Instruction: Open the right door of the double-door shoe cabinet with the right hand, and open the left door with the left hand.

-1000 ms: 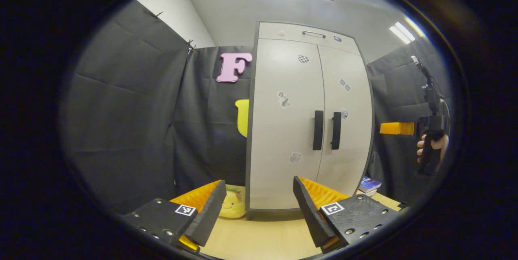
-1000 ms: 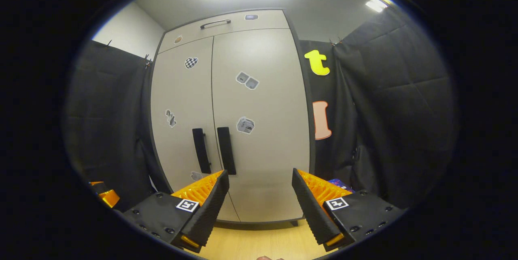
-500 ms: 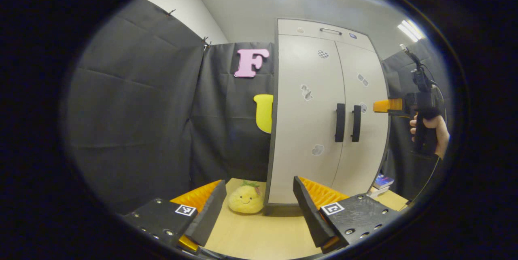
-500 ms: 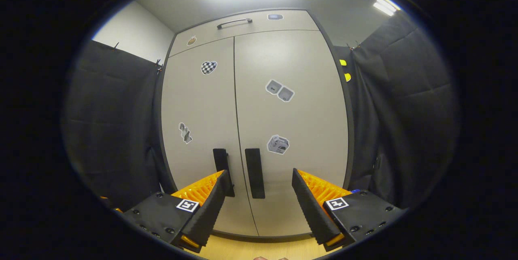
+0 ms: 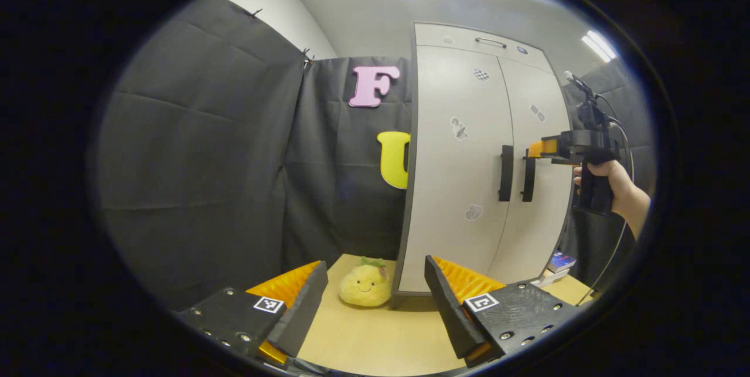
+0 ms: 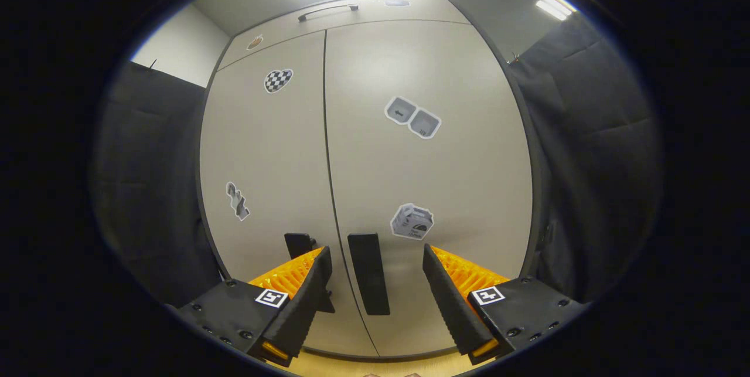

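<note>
Right gripper [image 6: 375,283] open, fingers straddling the black bar handle [image 6: 369,273] of the closed pale-grey right door [image 6: 433,172]; left gripper [image 5: 375,292] open, well back.

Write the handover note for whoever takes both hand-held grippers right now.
Right hand-held gripper: open, lined up in front of the right door handle, not gripping it.
Left hand-held gripper: open, low over the table, well back from the shoe cabinet, near a yellow plush toy.
Both doors shut; left door handle untouched.
Done: nothing opened.
Left: grip and pull the right door, then the left.
</note>
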Demonstrator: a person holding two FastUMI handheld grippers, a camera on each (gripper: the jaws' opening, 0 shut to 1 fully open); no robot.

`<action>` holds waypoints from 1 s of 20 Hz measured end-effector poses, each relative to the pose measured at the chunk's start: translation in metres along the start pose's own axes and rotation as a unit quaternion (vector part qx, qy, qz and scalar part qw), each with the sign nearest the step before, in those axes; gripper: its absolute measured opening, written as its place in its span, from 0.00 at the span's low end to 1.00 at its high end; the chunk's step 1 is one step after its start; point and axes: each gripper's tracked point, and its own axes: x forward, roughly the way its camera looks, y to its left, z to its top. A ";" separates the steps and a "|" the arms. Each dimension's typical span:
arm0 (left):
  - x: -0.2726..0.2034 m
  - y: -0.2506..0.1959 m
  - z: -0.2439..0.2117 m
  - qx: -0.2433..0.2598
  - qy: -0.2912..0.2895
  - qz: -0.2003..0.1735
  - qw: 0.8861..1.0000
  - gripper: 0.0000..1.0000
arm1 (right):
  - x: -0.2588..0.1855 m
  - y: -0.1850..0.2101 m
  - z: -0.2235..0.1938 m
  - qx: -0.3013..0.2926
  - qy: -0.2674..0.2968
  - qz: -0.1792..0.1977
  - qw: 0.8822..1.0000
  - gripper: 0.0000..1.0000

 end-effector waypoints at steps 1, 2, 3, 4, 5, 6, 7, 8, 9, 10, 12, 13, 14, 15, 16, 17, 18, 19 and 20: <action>0.000 0.001 -0.002 -0.003 0.002 0.002 1.000 0.95 | 0.006 0.000 -0.003 -0.002 0.003 -0.004 1.000 0.98; 0.001 0.003 -0.003 -0.005 0.004 0.004 1.000 0.95 | 0.013 -0.001 -0.007 -0.005 0.006 -0.008 1.000 0.98; 0.004 0.007 -0.005 -0.006 0.006 0.008 1.000 0.95 | 0.019 -0.001 -0.010 -0.009 0.010 -0.010 1.000 0.98; 0.005 0.009 -0.005 -0.007 0.008 0.012 1.000 0.95 | 0.026 -0.002 -0.015 -0.011 0.018 -0.012 1.000 0.92; 0.004 0.014 -0.005 -0.009 0.007 0.017 1.000 0.96 | 0.030 -0.002 -0.022 -0.011 0.029 -0.013 0.999 0.98; 0.002 0.015 -0.003 -0.014 0.005 0.019 1.000 0.96 | 0.034 -0.003 -0.027 -0.007 0.038 -0.014 0.999 0.98; 0.000 0.018 -0.002 -0.018 0.003 0.022 1.000 0.95 | 0.036 -0.004 -0.030 -0.003 0.043 -0.015 0.999 0.92; -0.001 0.020 -0.002 -0.020 0.002 0.026 0.999 0.95 | 0.039 -0.005 -0.033 -0.001 0.047 -0.018 0.999 0.98; -0.002 0.022 -0.003 -0.021 0.003 0.028 0.999 0.95 | 0.041 -0.005 -0.035 0.000 0.050 -0.019 0.999 0.96; -0.003 0.023 -0.004 -0.021 0.004 0.030 0.999 0.95 | 0.043 -0.004 -0.036 -0.001 0.052 -0.019 0.998 0.93; -0.003 0.027 -0.007 -0.024 0.007 0.035 0.999 0.95 | 0.045 -0.002 -0.037 -0.008 0.049 -0.018 0.999 0.77; -0.004 0.028 -0.007 -0.031 0.009 0.035 0.999 0.95 | 0.045 0.001 -0.037 -0.010 0.048 -0.014 0.999 0.52; -0.004 0.027 -0.005 -0.040 0.008 0.033 0.999 0.95 | 0.044 0.001 -0.037 -0.015 0.049 -0.020 0.998 0.44; -0.004 0.027 -0.005 -0.045 0.006 0.034 0.998 0.95 | 0.046 0.000 -0.038 -0.020 0.052 -0.025 0.998 0.36; -0.005 0.028 -0.003 -0.046 0.006 0.036 0.998 0.95 | 0.045 0.001 -0.037 -0.018 0.051 -0.026 0.998 0.36; -0.005 0.029 -0.004 -0.045 0.005 0.037 0.998 0.96 | 0.045 0.000 -0.037 -0.013 0.050 -0.026 0.998 0.35; -0.007 0.029 -0.003 -0.041 0.004 0.039 0.998 0.95 | 0.045 0.000 -0.038 -0.009 0.049 -0.025 0.998 0.35; -0.010 0.029 -0.004 -0.037 0.004 0.040 0.998 0.95 | 0.045 0.000 -0.038 -0.008 0.046 -0.024 0.999 0.35; -0.013 0.030 -0.006 -0.034 0.007 0.041 0.999 0.95 | 0.045 0.000 -0.037 -0.012 0.044 -0.023 0.999 0.36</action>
